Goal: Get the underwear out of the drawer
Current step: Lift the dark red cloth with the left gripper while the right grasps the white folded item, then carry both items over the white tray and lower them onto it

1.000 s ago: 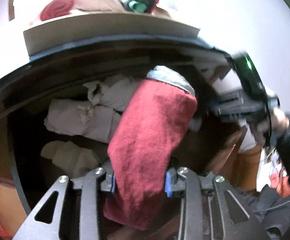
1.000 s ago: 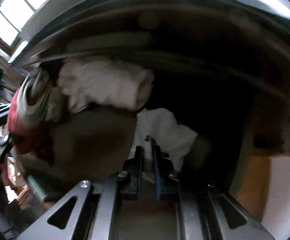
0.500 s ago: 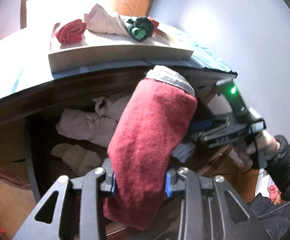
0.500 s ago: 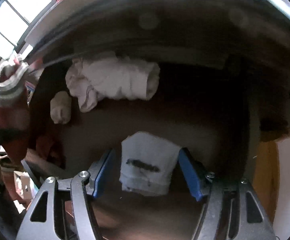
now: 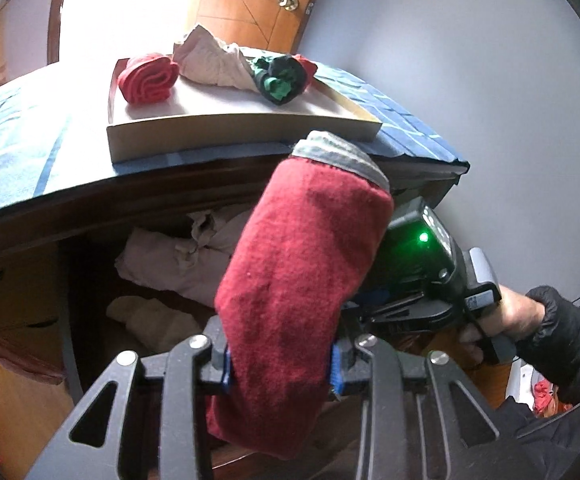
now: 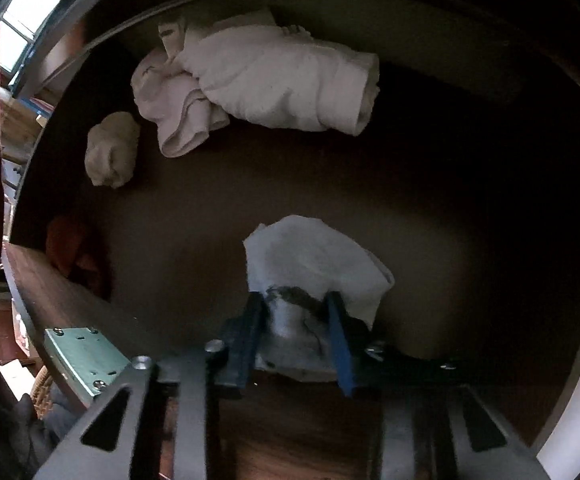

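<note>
My left gripper (image 5: 280,364) is shut on a rolled dark red underwear with a grey waistband (image 5: 301,272), held up in front of the open drawer (image 5: 62,264). My right gripper (image 6: 295,336) is inside the drawer, its blue-padded jaws closed around a folded white underwear (image 6: 313,264) with a dark mark, near the drawer's front. The right gripper's body also shows in the left wrist view (image 5: 429,280), partly hidden behind the red roll. Pale rolled pieces (image 6: 274,80) lie at the drawer's back, and a small cream roll (image 6: 112,156) lies at its left.
A shallow tray (image 5: 226,120) stands on the blue cloth-covered cabinet top, holding a red roll (image 5: 148,78), a pale piece (image 5: 210,62) and a green-black roll (image 5: 280,78). A reddish piece (image 6: 74,248) lies in the drawer's front left corner. A wooden door (image 5: 250,0) is behind.
My left gripper has lifted the red roll up and back out of the drawer. My right gripper opened over the white underwear, then closed on it.
</note>
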`<action>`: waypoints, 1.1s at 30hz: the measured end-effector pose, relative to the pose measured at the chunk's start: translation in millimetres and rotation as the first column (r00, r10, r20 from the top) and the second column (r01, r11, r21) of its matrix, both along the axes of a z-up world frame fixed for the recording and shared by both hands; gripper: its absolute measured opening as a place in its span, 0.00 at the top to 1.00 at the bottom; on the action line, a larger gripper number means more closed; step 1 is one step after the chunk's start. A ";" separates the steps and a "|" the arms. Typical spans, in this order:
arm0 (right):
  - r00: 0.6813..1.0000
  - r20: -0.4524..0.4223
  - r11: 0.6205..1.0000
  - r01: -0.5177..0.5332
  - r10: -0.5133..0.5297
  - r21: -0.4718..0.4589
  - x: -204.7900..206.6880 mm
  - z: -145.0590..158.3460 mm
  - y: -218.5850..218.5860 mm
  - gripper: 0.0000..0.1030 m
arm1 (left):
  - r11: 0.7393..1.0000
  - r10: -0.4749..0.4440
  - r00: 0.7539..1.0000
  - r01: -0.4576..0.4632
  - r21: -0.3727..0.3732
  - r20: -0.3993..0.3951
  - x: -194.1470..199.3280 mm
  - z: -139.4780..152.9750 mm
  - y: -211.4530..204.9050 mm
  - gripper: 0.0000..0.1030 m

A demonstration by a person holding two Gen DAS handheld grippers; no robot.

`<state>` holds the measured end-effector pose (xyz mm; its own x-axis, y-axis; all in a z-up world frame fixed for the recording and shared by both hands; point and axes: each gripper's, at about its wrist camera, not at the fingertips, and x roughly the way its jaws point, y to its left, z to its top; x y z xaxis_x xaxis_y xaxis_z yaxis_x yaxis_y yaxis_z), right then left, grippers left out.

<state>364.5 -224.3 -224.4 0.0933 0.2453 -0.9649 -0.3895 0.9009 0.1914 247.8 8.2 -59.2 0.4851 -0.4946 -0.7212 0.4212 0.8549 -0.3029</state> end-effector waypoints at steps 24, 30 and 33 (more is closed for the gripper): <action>0.837 0.492 0.911 0.020 -0.240 0.411 -41.9 224.3 -70.8 0.85 | 0.987 0.158 0.967 -0.157 -0.018 0.201 13.2 69.3 -17.3 0.68; 0.754 0.590 0.919 0.042 -0.287 0.393 -26.4 247.7 -73.2 0.85 | 0.980 0.199 0.946 -0.189 -0.061 0.257 37.9 91.9 -32.7 0.68; 0.716 0.625 0.923 0.069 -0.311 0.379 -15.8 254.5 -73.2 0.85 | 0.973 0.233 0.932 -0.220 -0.075 0.278 50.0 97.3 -38.4 0.68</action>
<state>348.7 -297.5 30.2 0.7537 0.4179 -0.5073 -0.3495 0.9085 0.2292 297.8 -30.2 38.1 0.7688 -0.3744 -0.5184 0.2915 0.9267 -0.2371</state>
